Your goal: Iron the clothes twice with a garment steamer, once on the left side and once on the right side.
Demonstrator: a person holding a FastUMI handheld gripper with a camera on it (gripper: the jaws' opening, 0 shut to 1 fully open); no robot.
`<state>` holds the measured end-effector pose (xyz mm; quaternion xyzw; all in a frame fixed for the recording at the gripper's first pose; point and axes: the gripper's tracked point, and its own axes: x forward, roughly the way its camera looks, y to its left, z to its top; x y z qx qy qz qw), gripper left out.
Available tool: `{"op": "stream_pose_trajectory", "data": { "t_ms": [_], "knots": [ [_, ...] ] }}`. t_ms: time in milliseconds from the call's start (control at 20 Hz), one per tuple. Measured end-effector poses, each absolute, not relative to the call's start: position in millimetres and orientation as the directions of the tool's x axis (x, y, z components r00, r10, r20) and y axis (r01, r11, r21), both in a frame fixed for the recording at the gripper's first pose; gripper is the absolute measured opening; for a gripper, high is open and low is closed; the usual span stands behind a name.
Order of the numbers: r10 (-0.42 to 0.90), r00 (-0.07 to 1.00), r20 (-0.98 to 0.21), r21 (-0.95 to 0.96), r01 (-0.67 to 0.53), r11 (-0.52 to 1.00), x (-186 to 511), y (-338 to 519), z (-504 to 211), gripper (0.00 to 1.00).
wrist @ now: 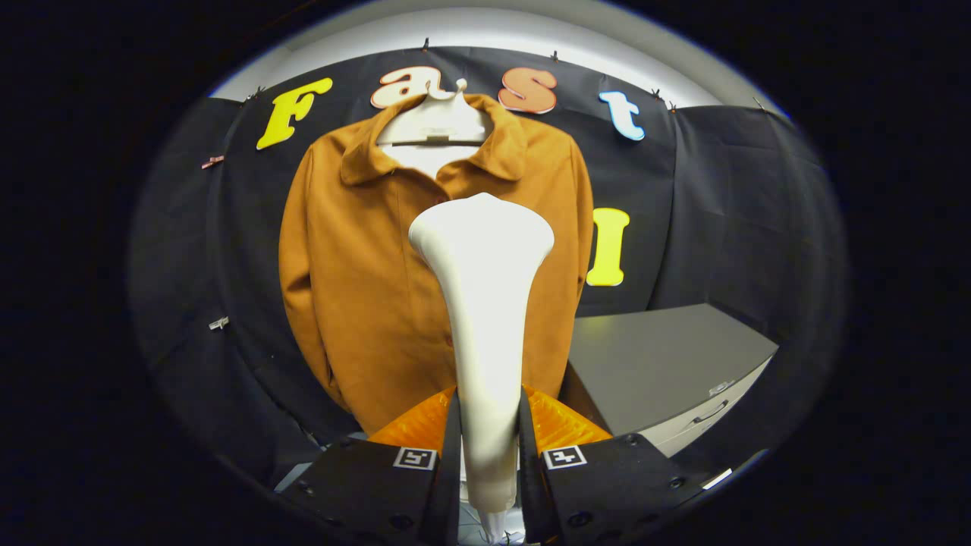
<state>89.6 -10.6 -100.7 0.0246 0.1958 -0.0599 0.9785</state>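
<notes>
Bright overhead light, sharp centre, fisheye-bent edges, steamer (482, 303) glaring white.

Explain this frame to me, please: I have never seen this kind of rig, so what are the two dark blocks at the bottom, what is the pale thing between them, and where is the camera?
The camera rides on a handheld two-finger gripper and looks forward along its fingers; a person carries it, no robot arm is involved. The fisheye lens bends the scene into a round picture. The two dark blocks at the bottom are the gripper's fingers. They are shut on the handle of a white garment steamer, whose wide head points away from the camera toward the clothing. Beyond the steamer hangs a brown collared jacket on a white hanger, in front of the booth's black cloth wall. Beside the jacket stands a grey cabinet with a drawer handle on its front. Whether the steamer head touches the jacket cannot be told from this view.
</notes>
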Motion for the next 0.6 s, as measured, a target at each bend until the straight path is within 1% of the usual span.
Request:
{"op": "stream_pose_trajectory", "data": {
  "t_ms": [200,600],
  "knots": [
    [-0.144,0.944,-0.295,0.017,0.156,0.988,81.5,-37.0,-71.0,0.36],
    [-0.140,0.974,-0.179,0.032,0.147,0.989,68.6,-59.2,-35.4,0.36]
  ]
}}
